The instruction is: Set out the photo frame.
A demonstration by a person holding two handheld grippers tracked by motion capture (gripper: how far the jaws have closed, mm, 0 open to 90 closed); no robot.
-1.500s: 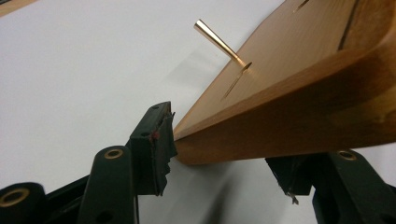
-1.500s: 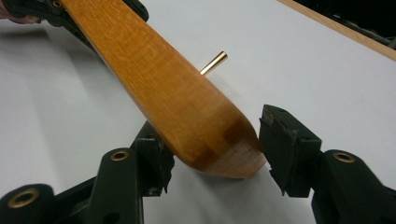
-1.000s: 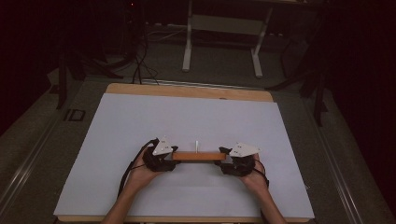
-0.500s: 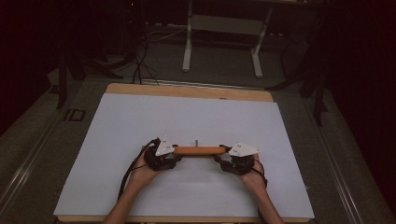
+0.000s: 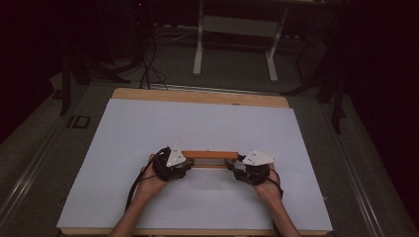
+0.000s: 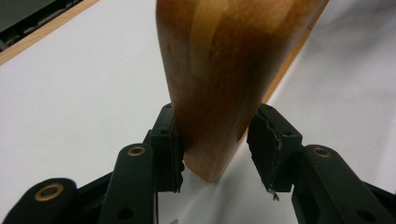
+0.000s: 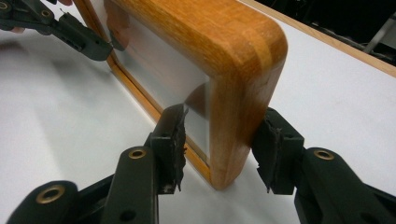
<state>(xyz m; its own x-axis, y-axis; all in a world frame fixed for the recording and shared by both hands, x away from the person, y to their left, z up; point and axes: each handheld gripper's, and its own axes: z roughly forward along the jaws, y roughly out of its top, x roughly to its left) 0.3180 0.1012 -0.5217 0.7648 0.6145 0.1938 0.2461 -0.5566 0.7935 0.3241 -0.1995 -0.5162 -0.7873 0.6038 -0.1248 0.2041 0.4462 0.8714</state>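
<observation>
A wooden picture frame [image 5: 210,154] with a glass pane stands on its long edge on the white sheet [image 5: 197,123], between my two grippers. My left gripper [image 5: 190,164] is at its left end. In the left gripper view the jaws [image 6: 215,135] have just been closing and both pads meet the wood [image 6: 219,70]. My right gripper [image 5: 232,167] is at the right end. Its jaws [image 7: 222,135] have also just been closing around the frame's corner [image 7: 243,60]. One pad touches the back, the other stands just off the glass. The left gripper [image 7: 112,44] shows at the far end.
The white sheet covers a wooden table whose far edge [image 5: 197,95] shows bare. Beyond it, on the dark floor, stand a white metal stand [image 5: 237,34] and cables [image 5: 148,64]. A hand holds each gripper near the table's front edge.
The frame's top edge has moved a little away from the person, and a small white piece that stuck up behind it is gone from sight. Both pairs of jaws have narrowed around its ends.
</observation>
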